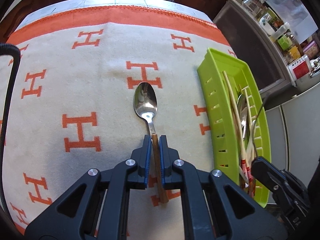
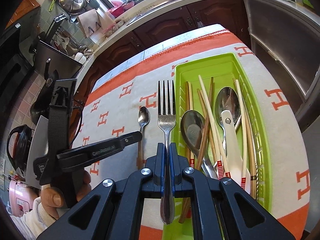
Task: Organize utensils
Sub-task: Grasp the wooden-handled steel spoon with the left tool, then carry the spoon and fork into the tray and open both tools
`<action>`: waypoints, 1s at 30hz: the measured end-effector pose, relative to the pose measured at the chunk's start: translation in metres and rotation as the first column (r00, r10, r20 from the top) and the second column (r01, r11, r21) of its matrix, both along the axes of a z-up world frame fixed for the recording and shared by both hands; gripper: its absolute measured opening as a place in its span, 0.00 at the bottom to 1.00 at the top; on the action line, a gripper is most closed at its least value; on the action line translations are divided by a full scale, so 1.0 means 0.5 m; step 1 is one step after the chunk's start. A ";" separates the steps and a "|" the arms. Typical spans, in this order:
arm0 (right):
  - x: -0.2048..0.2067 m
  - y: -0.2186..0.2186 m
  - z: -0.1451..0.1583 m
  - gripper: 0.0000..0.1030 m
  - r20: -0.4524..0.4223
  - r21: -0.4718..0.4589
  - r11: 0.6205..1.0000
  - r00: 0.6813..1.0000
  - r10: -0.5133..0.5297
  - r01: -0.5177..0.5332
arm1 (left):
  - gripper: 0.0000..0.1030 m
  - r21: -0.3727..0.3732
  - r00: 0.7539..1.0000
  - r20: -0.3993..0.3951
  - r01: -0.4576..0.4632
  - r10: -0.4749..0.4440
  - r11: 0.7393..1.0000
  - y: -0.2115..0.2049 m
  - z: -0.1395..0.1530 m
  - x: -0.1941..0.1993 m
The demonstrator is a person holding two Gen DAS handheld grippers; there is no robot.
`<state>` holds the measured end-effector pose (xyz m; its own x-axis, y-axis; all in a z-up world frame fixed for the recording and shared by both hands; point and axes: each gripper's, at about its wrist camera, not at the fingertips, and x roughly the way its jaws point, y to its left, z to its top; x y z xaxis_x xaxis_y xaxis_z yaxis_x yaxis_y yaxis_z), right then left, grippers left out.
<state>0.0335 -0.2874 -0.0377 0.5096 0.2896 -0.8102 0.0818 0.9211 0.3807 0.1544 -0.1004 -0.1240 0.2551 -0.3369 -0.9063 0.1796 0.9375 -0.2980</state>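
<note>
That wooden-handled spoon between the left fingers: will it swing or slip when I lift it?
Probably stiff: the spoon is metal with a wooden handle. The left gripper grips near the neck, so the steel bowl may tip it only slightly. The wood looks smooth, so some slip is possible.

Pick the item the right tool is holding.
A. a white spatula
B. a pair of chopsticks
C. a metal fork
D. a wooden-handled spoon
C: in the right wrist view the right tool is shut on the fork handle, tines pointing ahead beside the green tray; the spoon sits in the left tool.
</note>
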 end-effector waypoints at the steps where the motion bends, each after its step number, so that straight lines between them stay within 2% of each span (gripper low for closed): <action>1: -0.001 0.003 0.001 0.04 0.002 -0.002 1.000 1.000 -0.002 0.002 | 0.05 0.020 1.000 0.015 0.005 -0.005 1.000 -0.007 0.000 -0.002; 4: -0.010 -0.004 0.005 0.04 0.007 0.001 1.000 1.000 -0.012 0.012 | 0.05 0.059 0.999 0.040 0.011 -0.014 0.998 -0.023 -0.002 -0.001; 8: -0.024 -0.017 0.009 0.04 0.011 0.004 1.000 0.999 -0.031 0.031 | 0.06 0.070 0.998 0.062 0.018 -0.022 0.997 -0.034 -0.002 -0.005; 16: -0.054 -0.041 0.020 0.04 0.023 0.016 0.998 0.997 -0.069 0.069 | 0.04 0.027 0.999 0.050 -0.024 0.022 0.999 -0.004 0.005 -0.016; 21: -0.068 -0.055 0.031 0.04 0.037 0.016 0.996 0.995 -0.090 0.089 | 0.04 -0.024 0.997 0.071 -0.023 0.025 0.999 0.004 0.058 -0.040; 24: -0.074 -0.066 0.035 0.04 0.039 0.002 0.995 0.994 -0.105 0.105 | 0.04 -0.085 0.997 0.082 -0.006 0.013 0.996 -0.001 0.106 -0.052; 27: -0.075 -0.081 0.031 0.04 0.030 -0.023 0.993 0.993 -0.117 0.118 | 0.04 -0.140 0.994 0.108 0.036 -0.020 0.989 -0.024 0.156 -0.068; 30: -0.063 -0.092 0.022 0.04 0.015 -0.053 0.991 0.992 -0.121 0.122 | 0.04 -0.173 0.992 0.112 0.082 -0.064 0.981 -0.059 0.182 -0.074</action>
